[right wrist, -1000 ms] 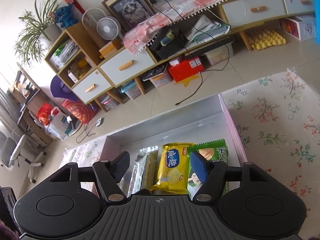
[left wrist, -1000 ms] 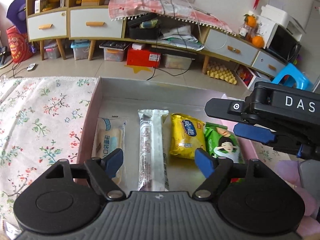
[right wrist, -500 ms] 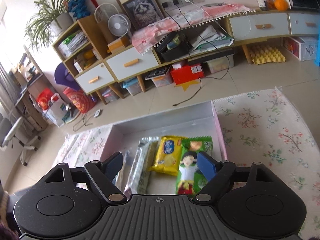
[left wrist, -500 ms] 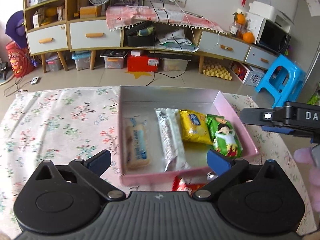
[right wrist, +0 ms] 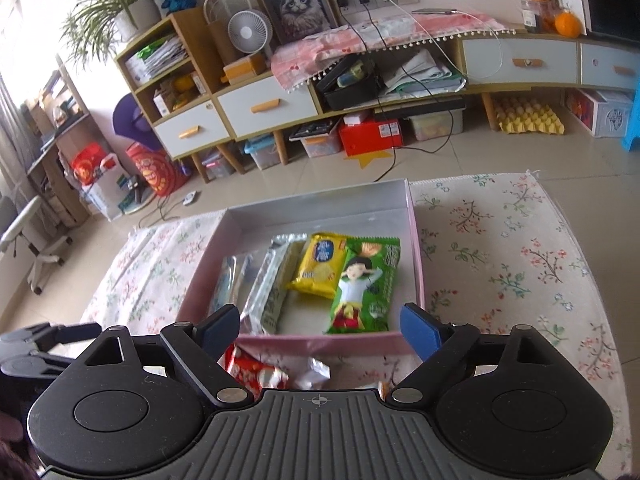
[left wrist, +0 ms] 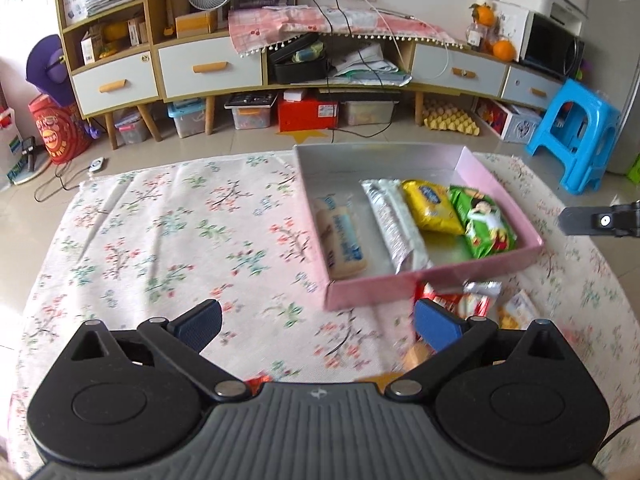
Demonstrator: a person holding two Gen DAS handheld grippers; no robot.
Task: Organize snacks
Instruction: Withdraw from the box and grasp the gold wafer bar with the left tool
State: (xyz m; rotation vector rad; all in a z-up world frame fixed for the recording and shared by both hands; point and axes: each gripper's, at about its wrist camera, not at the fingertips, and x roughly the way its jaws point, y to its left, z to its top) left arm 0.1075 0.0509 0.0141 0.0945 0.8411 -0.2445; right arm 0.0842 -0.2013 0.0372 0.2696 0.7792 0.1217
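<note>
Left gripper (left wrist: 316, 322): jaws have just been opening, now spread wide with nothing between them, low in frame over the floral cloth (left wrist: 160, 240); a second ago they stood narrower, right over the box's contents

Right gripper (right wrist: 320, 326): jaws have just been opening, apart and empty, at the near wall of the pink box (right wrist: 416, 248); earlier they framed the yellow packet closely

Pink box, centre of right-wrist view: holds, left to right, clear-wrapped biscuit (left wrist: 342, 236), silver bar (left wrist: 394, 224), yellow packet (right wrist: 320, 264), green packet (right wrist: 362, 284), lying flat side by side. It now sits further from both cameras than before

Loose red-and-white packet (right wrist: 256, 372) and crumpled silver wrapper (right wrist: 314, 372): on the cloth just in front of the box, newly in view
</note>
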